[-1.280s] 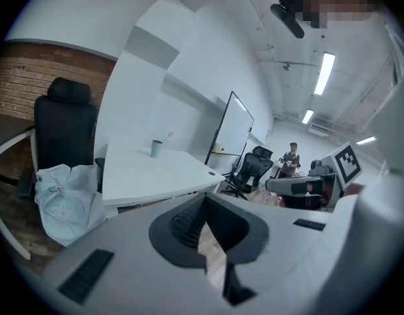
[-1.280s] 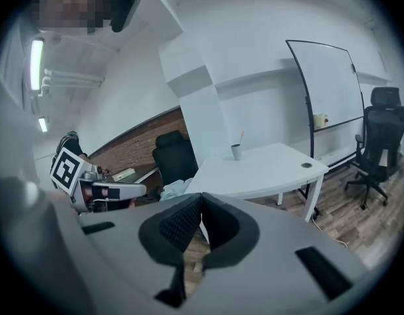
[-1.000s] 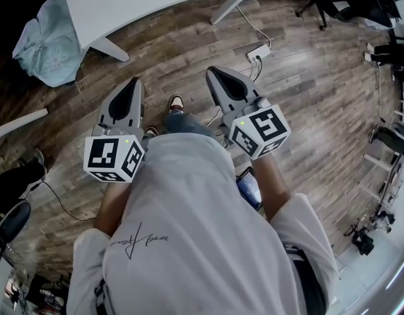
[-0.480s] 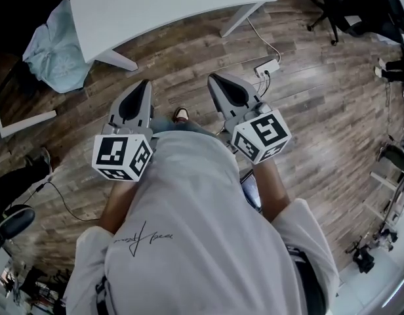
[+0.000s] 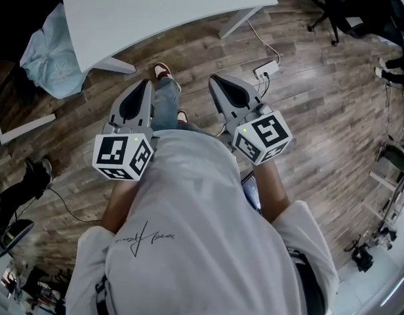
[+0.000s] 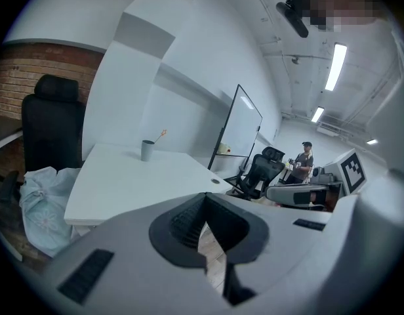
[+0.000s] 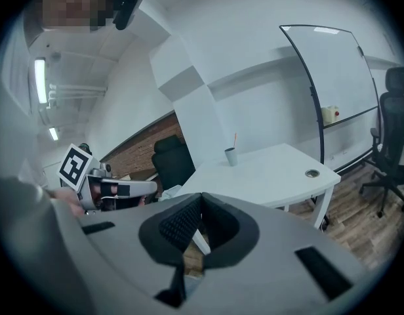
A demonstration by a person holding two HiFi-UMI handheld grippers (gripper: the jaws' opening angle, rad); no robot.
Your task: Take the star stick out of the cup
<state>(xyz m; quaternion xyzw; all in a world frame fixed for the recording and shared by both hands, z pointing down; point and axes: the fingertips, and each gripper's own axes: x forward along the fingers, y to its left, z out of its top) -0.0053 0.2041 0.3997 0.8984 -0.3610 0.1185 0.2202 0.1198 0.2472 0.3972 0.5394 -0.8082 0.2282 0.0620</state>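
You're holding the left gripper [image 6: 203, 199] and right gripper [image 7: 201, 197] pinched closed and empty. The cup [image 6: 147, 150] and star stick [image 6: 161, 134] are sitting far across the table [image 6: 117, 189], so I'd say you're needing to step closer next.

Cannot make out a star on the stick [image 6: 162, 134] in the cup [image 6: 147, 150]: too small in the left gripper view, just an orange fleck on a thin line. No clearer in the right gripper view, where only a fine orange stroke shows above the rim. In the head view, cut off by the top edge: the far part of the table [image 5: 156, 12]. Hidden under the shirt [image 5: 189, 228]: most of both legs. Cut by the right edge: the chair [image 7: 393, 136]. Too small to tell what the far person [image 6: 305, 163] holds.
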